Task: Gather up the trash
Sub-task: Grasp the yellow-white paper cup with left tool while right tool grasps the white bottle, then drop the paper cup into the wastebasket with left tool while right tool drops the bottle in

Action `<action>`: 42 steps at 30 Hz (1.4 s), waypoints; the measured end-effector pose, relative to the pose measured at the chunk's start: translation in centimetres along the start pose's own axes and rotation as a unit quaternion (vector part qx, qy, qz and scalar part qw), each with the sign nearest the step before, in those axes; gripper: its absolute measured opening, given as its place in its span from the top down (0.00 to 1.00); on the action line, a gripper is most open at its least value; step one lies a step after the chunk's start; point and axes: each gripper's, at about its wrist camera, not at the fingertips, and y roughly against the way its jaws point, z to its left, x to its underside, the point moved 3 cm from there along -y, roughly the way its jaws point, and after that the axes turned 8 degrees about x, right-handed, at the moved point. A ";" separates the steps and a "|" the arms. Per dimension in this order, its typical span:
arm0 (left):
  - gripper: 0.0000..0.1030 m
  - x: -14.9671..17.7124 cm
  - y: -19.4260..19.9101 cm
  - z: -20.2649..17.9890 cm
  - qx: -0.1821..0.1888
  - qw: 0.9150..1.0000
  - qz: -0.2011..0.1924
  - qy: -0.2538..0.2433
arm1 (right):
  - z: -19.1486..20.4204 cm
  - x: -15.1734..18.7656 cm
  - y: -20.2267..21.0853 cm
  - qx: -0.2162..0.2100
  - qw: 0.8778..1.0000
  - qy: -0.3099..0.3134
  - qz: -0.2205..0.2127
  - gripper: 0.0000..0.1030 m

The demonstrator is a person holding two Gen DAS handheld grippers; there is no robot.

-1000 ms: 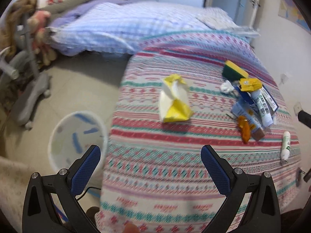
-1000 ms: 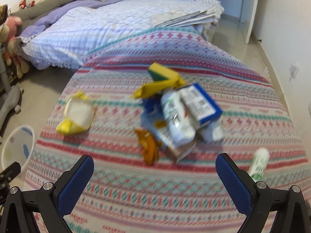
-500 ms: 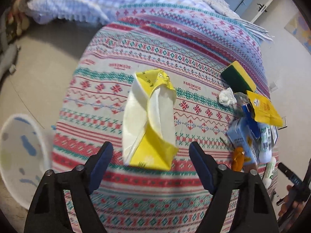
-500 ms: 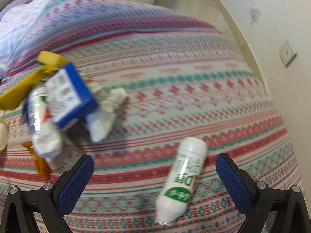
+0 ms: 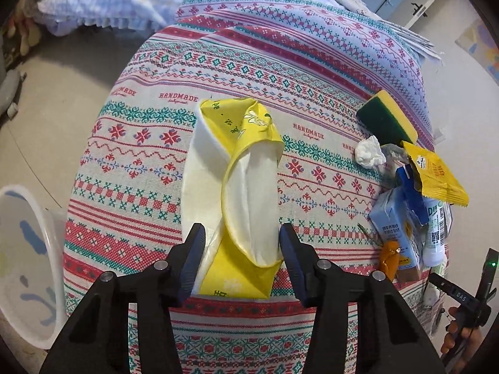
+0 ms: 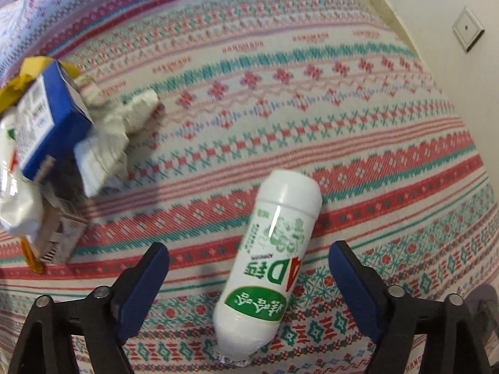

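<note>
Working over the patterned cloth point(image 5: 237, 71) on the table, largest thing in sight; trash lies scattered on it, a white bin point(image 5: 28, 249) beside its edge on the floor. Step in hand, as I judge it: a double pickup, one piece per claw.

Yellow-and-white wrapper point(image 5: 237, 193) lies flat near the cloth's near edge, long axis running away from me, folded yellow end pointing far. My left gripper point(image 5: 240, 249) straddles its near end, jaws closing, wrapper between them, pads point(image 5: 195, 255) not yet pressing so far as I can tell.

White bottle point(image 6: 274, 255) with green label lies on its side, well apart from the heap of cartons point(image 6: 46, 118) and crumpled paper point(image 6: 124, 124). Long axis roughly away from me, tilted right; flat base far, neck end near. My right gripper point(image 6: 249, 277) brackets it, jaws still fairly wide but closing, gaps both sides.

Next move calls for finishing both squeezes, lifting, then carrying to the bin. Bottle may roll if pinched off-centre.
</note>
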 end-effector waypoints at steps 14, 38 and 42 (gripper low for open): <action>0.85 2.3 2.9 -1.4 0.028 0.999 -0.016 -0.007 | -0.9 1.1 1.9 -0.035 0.999 -0.001 -0.026 0.58; 0.85 6.7 13.2 9.7 -0.012 0.994 -0.088 0.065 | 13.0 2.7 10.5 -0.151 0.977 0.117 -0.094 0.58; 0.85 7.5 13.7 12.0 -0.026 0.992 -0.087 0.082 | 15.9 3.4 10.6 -0.159 0.973 0.142 -0.092 0.58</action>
